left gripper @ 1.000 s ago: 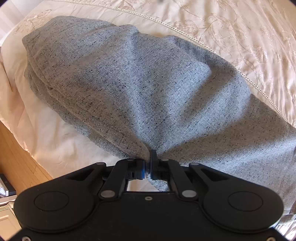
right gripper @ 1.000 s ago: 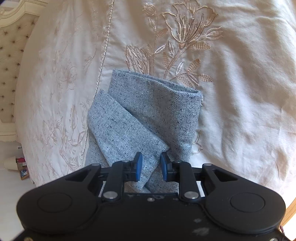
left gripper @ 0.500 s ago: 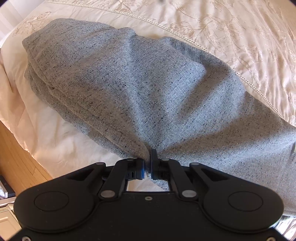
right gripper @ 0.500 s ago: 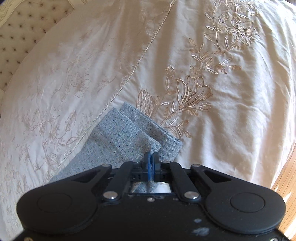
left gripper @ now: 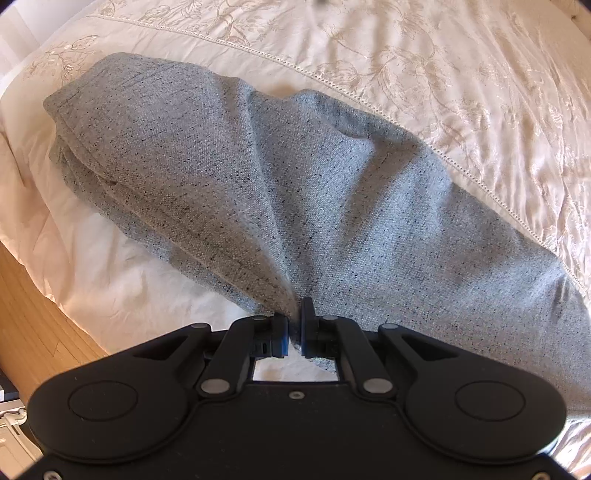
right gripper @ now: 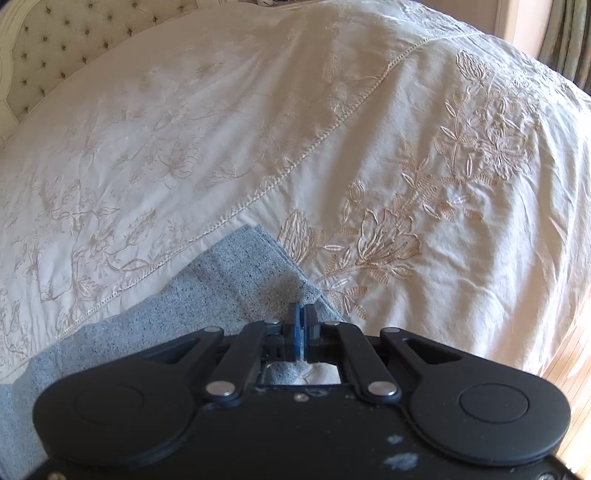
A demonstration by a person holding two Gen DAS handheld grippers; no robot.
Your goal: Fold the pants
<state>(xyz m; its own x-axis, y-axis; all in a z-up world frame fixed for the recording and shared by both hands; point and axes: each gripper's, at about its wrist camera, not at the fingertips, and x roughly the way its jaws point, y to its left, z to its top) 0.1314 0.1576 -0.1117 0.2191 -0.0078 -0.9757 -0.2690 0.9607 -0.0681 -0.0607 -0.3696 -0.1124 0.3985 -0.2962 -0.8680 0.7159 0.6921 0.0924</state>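
Grey speckled pants [left gripper: 258, 177] lie on a cream embroidered bedspread [left gripper: 461, 74], waistband at the far left, legs running off to the right. My left gripper [left gripper: 294, 332] is shut on a pinch of the pants' near edge, with cloth fanning out from the jaws. In the right wrist view the leg hems [right gripper: 236, 273] lie on the bedspread [right gripper: 369, 147]. My right gripper [right gripper: 301, 334] is shut on the hem end and holds it low over the bed.
The bed's near edge drops to a wooden floor [left gripper: 33, 325] at the left. A tufted headboard [right gripper: 66, 40] stands at the far left of the right wrist view. Curtains [right gripper: 565, 33] hang at the far right.
My right gripper closed on the leg hems and has lifted and tilted up, showing more of the bed. My left gripper keeps its pinch and has barely moved.
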